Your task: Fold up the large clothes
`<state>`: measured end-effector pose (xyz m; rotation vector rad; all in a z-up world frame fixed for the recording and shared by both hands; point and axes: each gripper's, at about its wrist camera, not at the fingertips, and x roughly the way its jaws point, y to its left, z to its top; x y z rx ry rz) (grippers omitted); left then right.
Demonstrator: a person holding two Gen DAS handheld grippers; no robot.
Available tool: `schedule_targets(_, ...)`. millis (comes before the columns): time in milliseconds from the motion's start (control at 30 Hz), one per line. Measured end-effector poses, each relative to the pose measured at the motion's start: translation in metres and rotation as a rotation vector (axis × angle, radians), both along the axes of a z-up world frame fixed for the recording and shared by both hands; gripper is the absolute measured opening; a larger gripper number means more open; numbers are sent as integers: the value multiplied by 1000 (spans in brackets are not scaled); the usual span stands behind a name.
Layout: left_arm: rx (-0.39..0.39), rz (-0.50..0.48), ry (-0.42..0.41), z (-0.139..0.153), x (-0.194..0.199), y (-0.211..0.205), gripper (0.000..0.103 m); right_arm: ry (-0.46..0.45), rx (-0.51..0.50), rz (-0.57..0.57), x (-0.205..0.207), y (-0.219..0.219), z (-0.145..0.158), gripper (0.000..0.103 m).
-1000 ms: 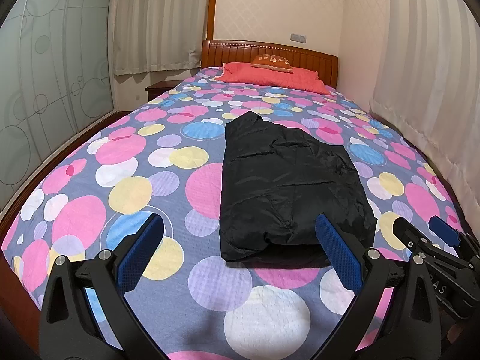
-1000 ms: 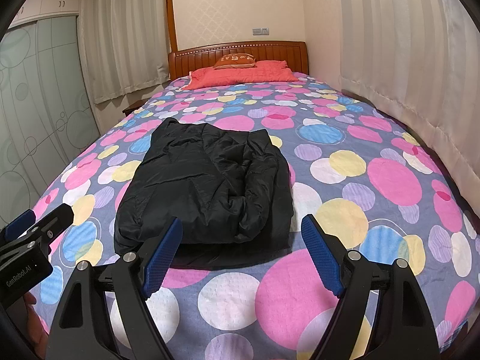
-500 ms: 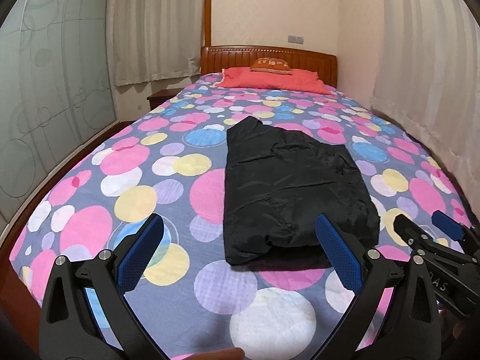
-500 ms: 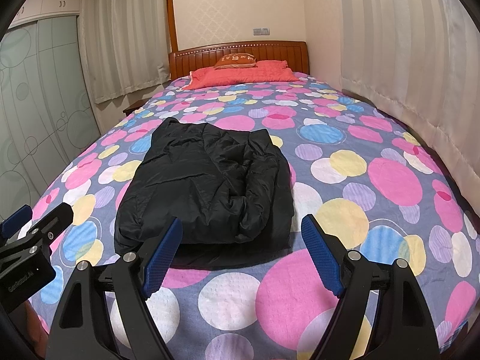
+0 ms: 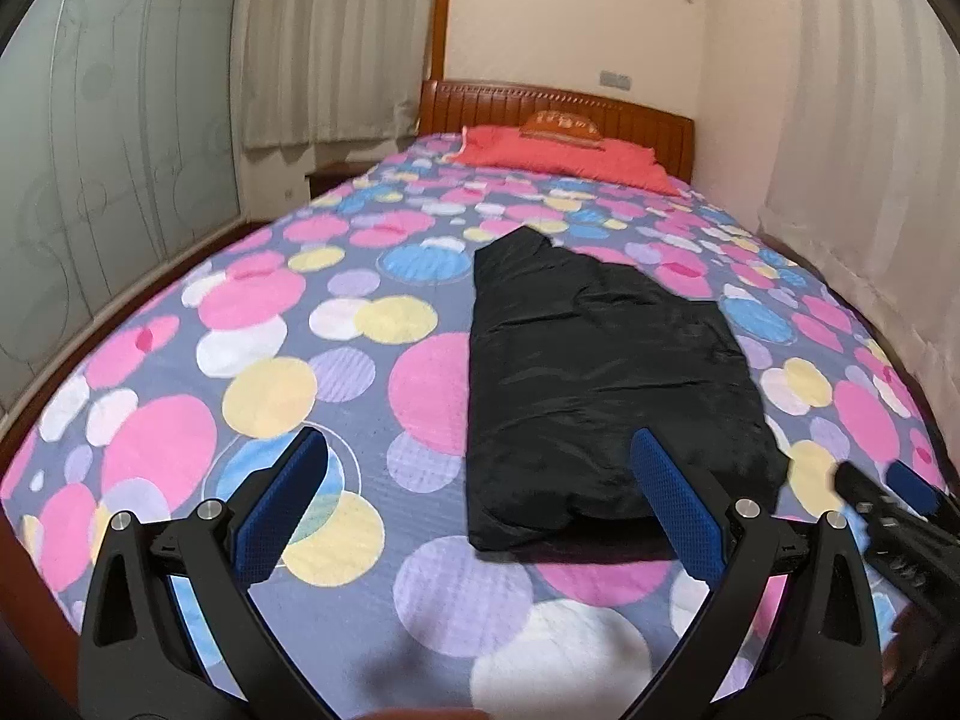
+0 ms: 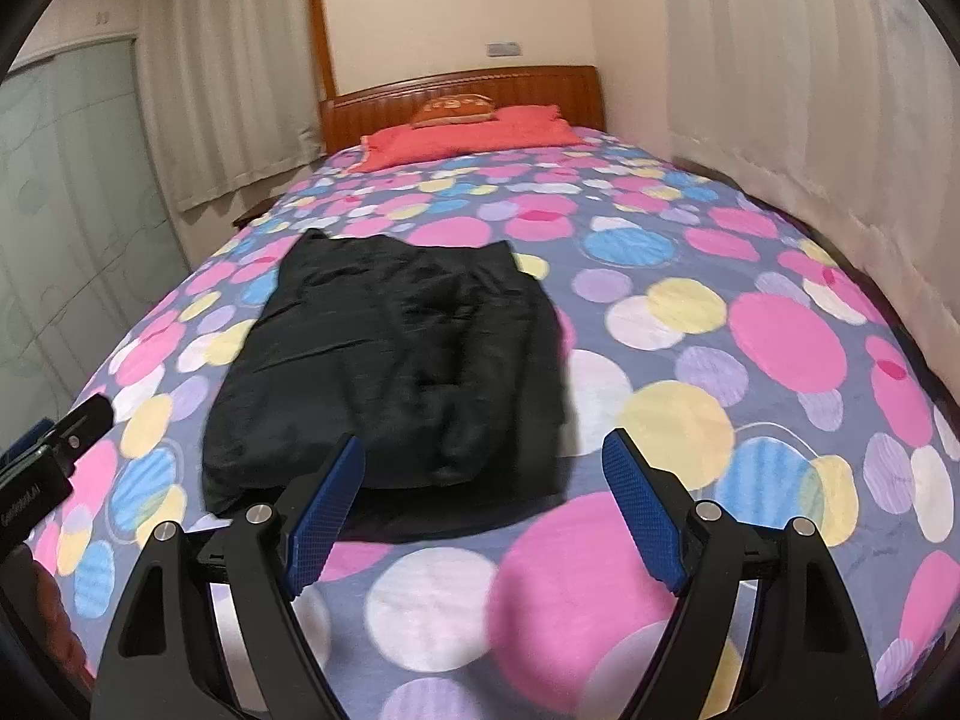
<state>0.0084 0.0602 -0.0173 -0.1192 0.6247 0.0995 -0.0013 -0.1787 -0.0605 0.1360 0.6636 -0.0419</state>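
Note:
A black padded garment [image 5: 600, 384] lies folded into a long bundle on the bed, seen too in the right wrist view as the garment [image 6: 396, 360]. My left gripper [image 5: 480, 480] stands open above the bedspread near the bundle's front left corner, nothing between its blue pads. The right gripper [image 6: 483, 480] is open as well, held off the bundle's front right corner, empty. The right gripper [image 5: 888, 504] shows at the lower right of the left wrist view; the left gripper's body shows at the left edge of the right wrist view.
The bed carries a spread [image 5: 270, 384] with coloured circles. Red pillows [image 5: 558, 156] and a wooden headboard [image 5: 558, 102] are at the far end. Curtains [image 5: 864, 150] hang along the right side; frosted sliding doors [image 5: 114, 180] stand on the left.
Both grippers drew back from the garment and tipped, so the bed and bundle look farther off. The jaws stayed open. The garment has not moved.

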Motion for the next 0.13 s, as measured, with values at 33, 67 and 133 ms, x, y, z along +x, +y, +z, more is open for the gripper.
schedule_targets(33, -6, 9, 12, -3, 5, 6, 101, 6, 1, -18, 3, -9, -2, 80)
schedule_targets(67, -13, 30, 30, -10, 14, 16, 101, 10, 0, -39, 6, -19, -5, 80)
schedule_targets(133, -36, 74, 74, -26, 33, 39, 101, 16, -4, -92, 12, -43, -11, 80)
